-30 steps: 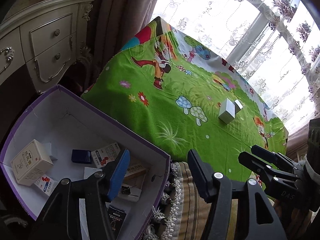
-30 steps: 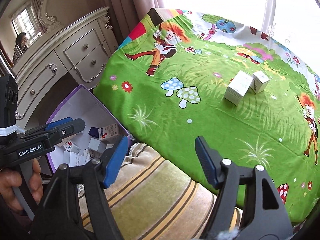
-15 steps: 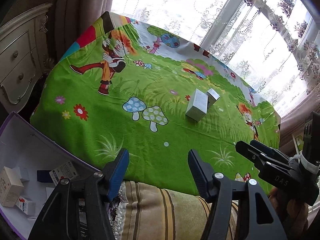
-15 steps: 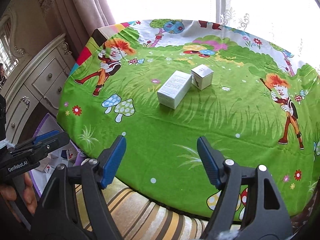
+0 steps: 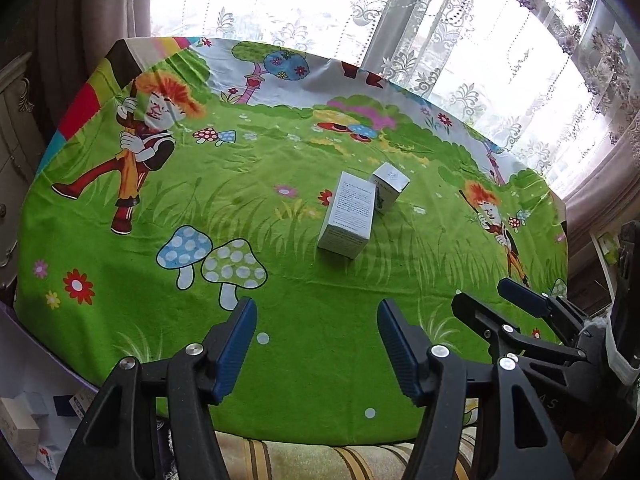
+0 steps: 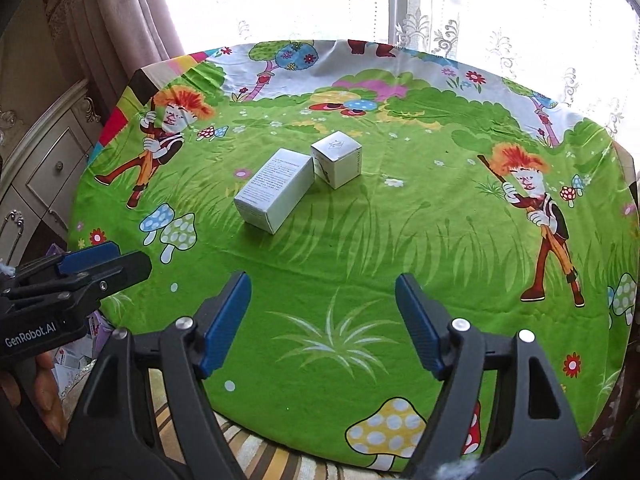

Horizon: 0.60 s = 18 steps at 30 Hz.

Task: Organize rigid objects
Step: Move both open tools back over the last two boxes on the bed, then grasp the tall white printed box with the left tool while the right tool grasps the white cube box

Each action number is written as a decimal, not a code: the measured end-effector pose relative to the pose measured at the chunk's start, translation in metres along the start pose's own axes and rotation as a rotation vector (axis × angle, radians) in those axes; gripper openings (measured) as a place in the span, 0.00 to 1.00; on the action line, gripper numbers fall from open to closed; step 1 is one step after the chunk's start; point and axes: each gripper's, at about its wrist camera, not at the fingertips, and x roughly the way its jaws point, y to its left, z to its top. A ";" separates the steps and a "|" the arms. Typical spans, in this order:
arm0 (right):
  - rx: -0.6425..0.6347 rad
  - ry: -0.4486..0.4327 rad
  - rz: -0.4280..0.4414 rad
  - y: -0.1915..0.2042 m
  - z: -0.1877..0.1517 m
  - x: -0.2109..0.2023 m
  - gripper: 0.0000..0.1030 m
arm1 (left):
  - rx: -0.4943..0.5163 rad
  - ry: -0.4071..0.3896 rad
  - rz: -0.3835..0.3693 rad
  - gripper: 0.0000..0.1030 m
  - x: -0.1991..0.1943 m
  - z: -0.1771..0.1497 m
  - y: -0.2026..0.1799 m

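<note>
- Two white boxes are seen on the bench (image 5: 304,360): a long box (image 5: 349,216) lying flat and a cube box (image 5: 389,185) touching its far end.
- The left claw (image 5: 316,344) is held apart, empty, near the bench's front edge.
- The right claw (image 6: 322,320) is likewise spread, gripping nothing, short of the boxes.

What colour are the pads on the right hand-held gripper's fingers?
Blue pads on black fingers of the right hand-held gripper; clearest in the right wrist view.
</note>
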 end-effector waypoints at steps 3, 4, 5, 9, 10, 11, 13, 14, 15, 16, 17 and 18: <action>0.005 0.001 -0.013 -0.008 0.003 0.007 0.75 | 0.033 0.004 0.005 0.64 0.013 0.010 -0.011; 0.008 0.002 -0.019 -0.011 0.005 0.010 0.75 | 0.041 0.007 0.001 0.65 0.018 0.014 -0.014; 0.012 0.006 -0.024 -0.015 0.006 0.013 0.75 | 0.050 0.007 -0.004 0.65 0.022 0.018 -0.017; 0.023 0.008 -0.037 -0.027 0.013 0.023 0.75 | 0.089 0.014 -0.010 0.68 0.041 0.030 -0.029; 0.021 0.009 -0.040 -0.030 0.016 0.025 0.76 | 0.095 0.019 -0.005 0.68 0.047 0.033 -0.030; 0.018 0.007 -0.042 -0.031 0.018 0.027 0.76 | 0.096 0.025 -0.001 0.68 0.052 0.036 -0.031; 0.010 0.006 -0.046 -0.034 0.022 0.032 0.77 | 0.102 0.032 -0.004 0.68 0.062 0.041 -0.033; 0.007 0.006 -0.049 -0.035 0.024 0.034 0.77 | 0.106 0.035 -0.001 0.68 0.067 0.043 -0.034; 0.006 0.007 -0.054 -0.037 0.026 0.037 0.77 | 0.111 0.039 0.001 0.68 0.071 0.045 -0.035; 0.007 0.007 -0.054 -0.038 0.028 0.039 0.78 | 0.118 0.041 0.000 0.68 0.076 0.046 -0.036; 0.008 0.008 -0.053 -0.039 0.029 0.041 0.78 | 0.126 0.046 0.002 0.68 0.081 0.047 -0.037; 0.007 0.009 -0.052 -0.040 0.031 0.043 0.78 | 0.131 0.053 0.008 0.68 0.085 0.049 -0.038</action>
